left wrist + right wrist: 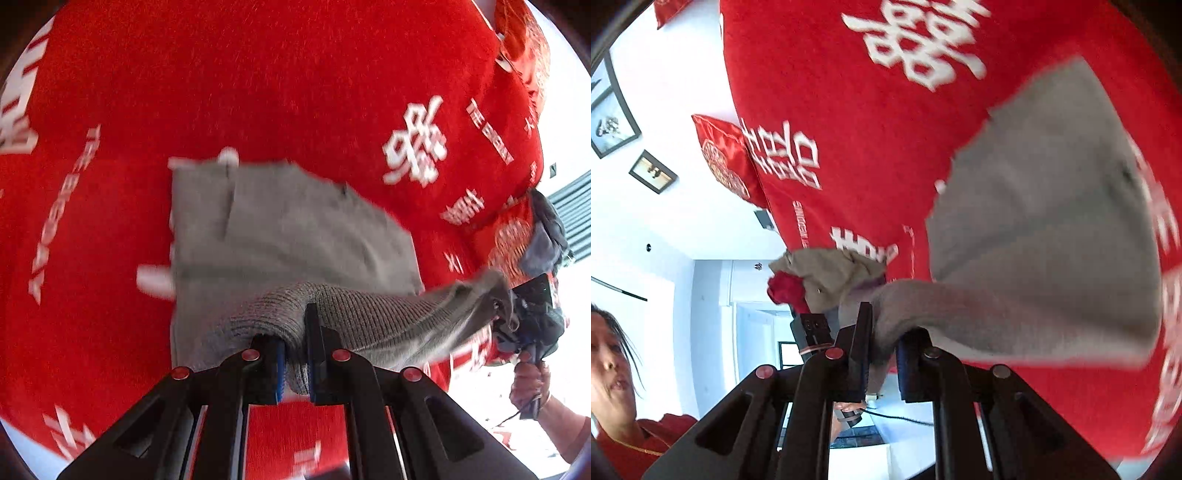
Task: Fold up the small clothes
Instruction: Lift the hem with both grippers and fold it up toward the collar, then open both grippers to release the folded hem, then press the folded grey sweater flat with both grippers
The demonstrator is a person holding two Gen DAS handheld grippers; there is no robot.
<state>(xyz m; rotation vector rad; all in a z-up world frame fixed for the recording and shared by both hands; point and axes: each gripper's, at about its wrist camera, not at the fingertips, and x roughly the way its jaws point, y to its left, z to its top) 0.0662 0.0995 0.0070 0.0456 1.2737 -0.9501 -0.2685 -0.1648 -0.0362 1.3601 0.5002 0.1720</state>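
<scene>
Grey knit fills the middle of both views: a small grey garment lies mostly flat on a red bedspread printed with white characters, and we hold its near edge lifted off that bedspread at two points. We take the surface for a bed, not a desk.

On the left, our left gripper is clamped on the ribbed hem of the garment, the knit bunched between the two fingers and spilling over them. We hold it there, we judge, so that this corner travels with the other and the fold line stays straight.

Moving right along the lifted edge, the cloth stretches taut toward our right gripper, which in its own view is pinched on the other end of the same edge, with fabric wedged between its fingers. The tension between the two grips keeps the hem from sagging, which should let the near half be carried over the far half cleanly.

Beyond the right gripper, off the garment, a heap of other clothes, tan and red, sits near the edge of the bedspread, presumably waiting its turn. A red cushion rests farther off from the garment, against the white wall.

We judge the fold to be just under way, the hem raised but not yet laid across.
</scene>
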